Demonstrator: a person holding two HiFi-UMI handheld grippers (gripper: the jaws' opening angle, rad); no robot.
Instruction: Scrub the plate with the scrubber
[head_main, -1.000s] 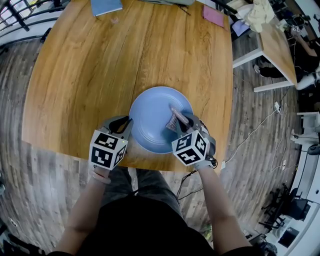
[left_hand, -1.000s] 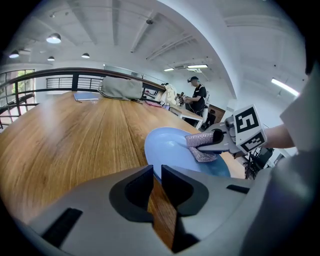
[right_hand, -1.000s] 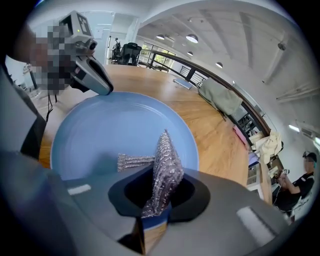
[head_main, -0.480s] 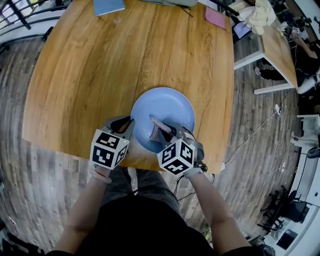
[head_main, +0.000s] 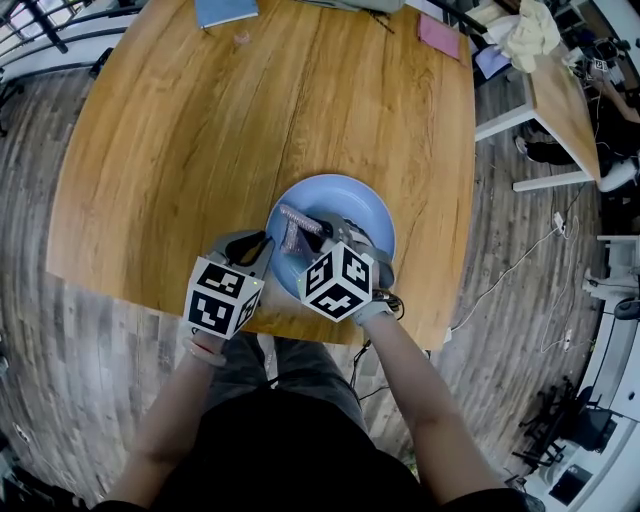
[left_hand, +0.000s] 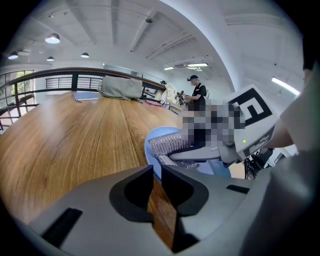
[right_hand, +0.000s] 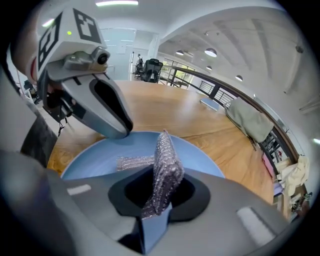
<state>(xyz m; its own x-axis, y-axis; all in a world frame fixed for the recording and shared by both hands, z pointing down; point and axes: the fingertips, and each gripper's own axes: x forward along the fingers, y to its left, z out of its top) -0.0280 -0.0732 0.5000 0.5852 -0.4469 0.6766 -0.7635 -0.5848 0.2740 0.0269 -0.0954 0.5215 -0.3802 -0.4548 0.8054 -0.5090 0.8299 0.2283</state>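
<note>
Left gripper and right gripper: smooth grey moulded shells, each with two matte black jaw pads, scooped on the inner faces. Each gripper carries a white marker cube with black square patterns on its faces. Small green light on the right gripper's body. Thin dark cable behind that gripper. Person wears a black top and grey trousers.

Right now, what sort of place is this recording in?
Probably an open-plan office or lab: a large wooden table, another desk beside it, cables on the floor, a railing behind.
</note>
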